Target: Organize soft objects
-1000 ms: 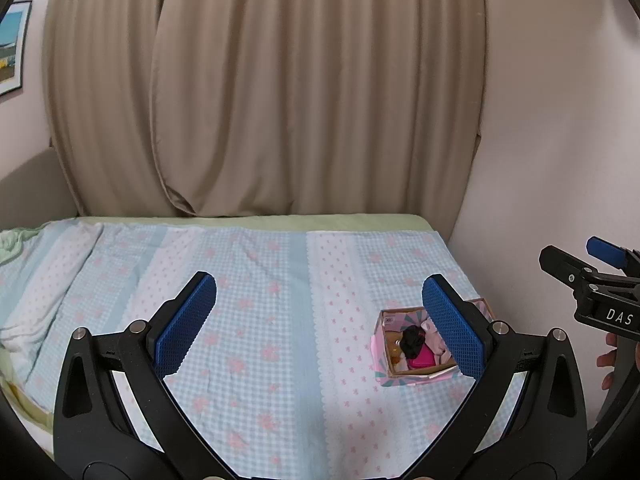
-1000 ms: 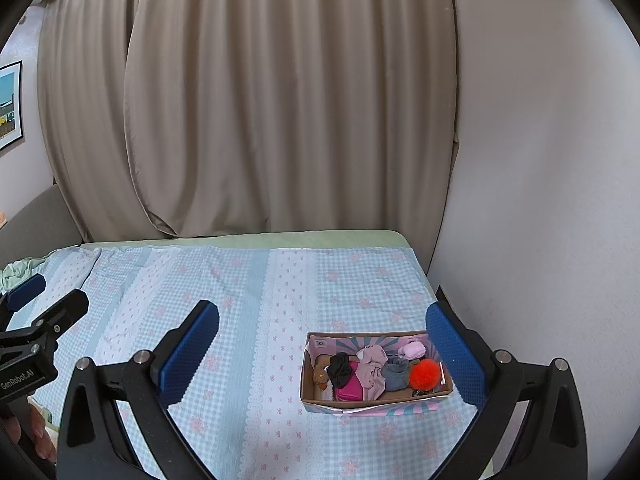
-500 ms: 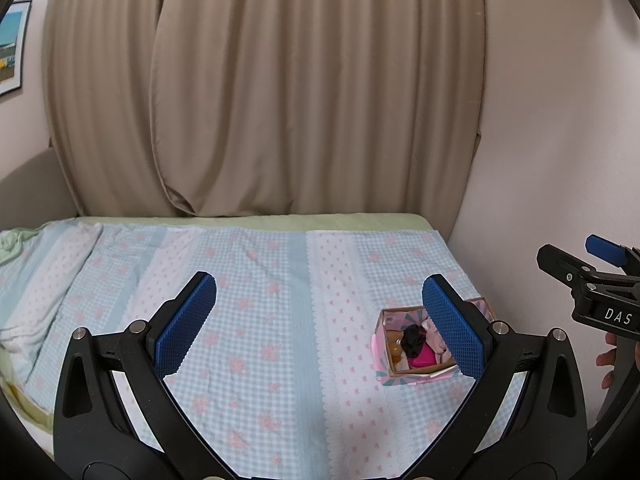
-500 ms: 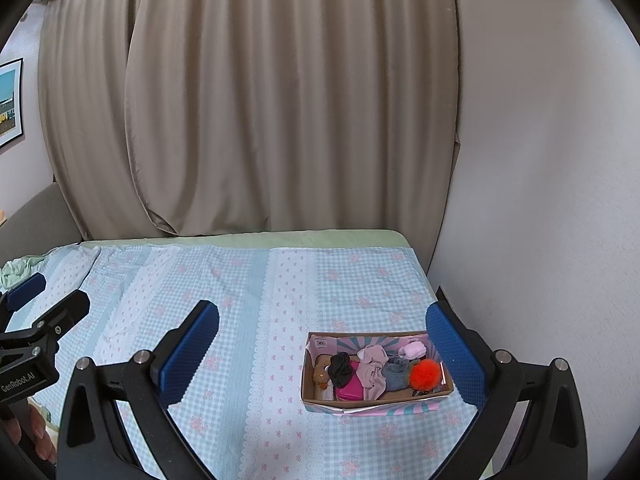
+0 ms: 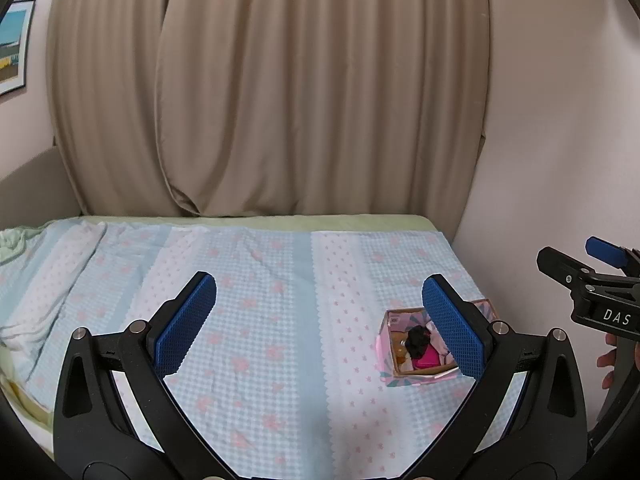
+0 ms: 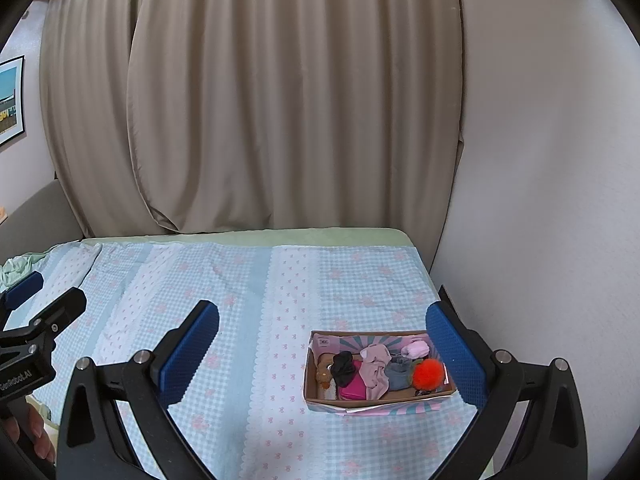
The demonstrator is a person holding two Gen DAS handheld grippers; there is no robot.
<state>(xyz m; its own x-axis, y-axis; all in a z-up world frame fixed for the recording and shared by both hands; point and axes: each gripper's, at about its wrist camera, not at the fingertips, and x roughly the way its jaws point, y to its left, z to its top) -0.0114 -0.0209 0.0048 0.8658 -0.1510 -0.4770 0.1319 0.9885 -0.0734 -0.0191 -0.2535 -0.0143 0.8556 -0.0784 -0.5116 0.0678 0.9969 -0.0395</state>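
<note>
Right wrist view shows the right gripper (image 6: 322, 346) with its blue-padded fingers (image 6: 188, 354) spread wide and nothing between them; the left gripper (image 5: 320, 326) is likewise wide open and empty. Just ahead of the right gripper's right-hand finger, a shallow cardboard box (image 6: 376, 402) sits on the bed (image 6: 240, 280), close to the wall. Inside lie the soft objects: a black scrunchie (image 6: 344, 366), a pink cloth (image 6: 374, 374), a grey cloth (image 6: 397, 374), an orange pom-pom (image 6: 429, 373), a magenta piece (image 6: 353, 389) and a pale pink piece (image 6: 416, 348). All should be light, limp and squashy, unlikely to slip from the textured pads; pinching each at a raised fold or the middle of its bulk looks safest, since the pile overlaps and a neighbour could lift too. Farther out, the left gripper's body reads "GenRobot.AI", and in the left wrist view the right gripper's reads "DAS".
</note>
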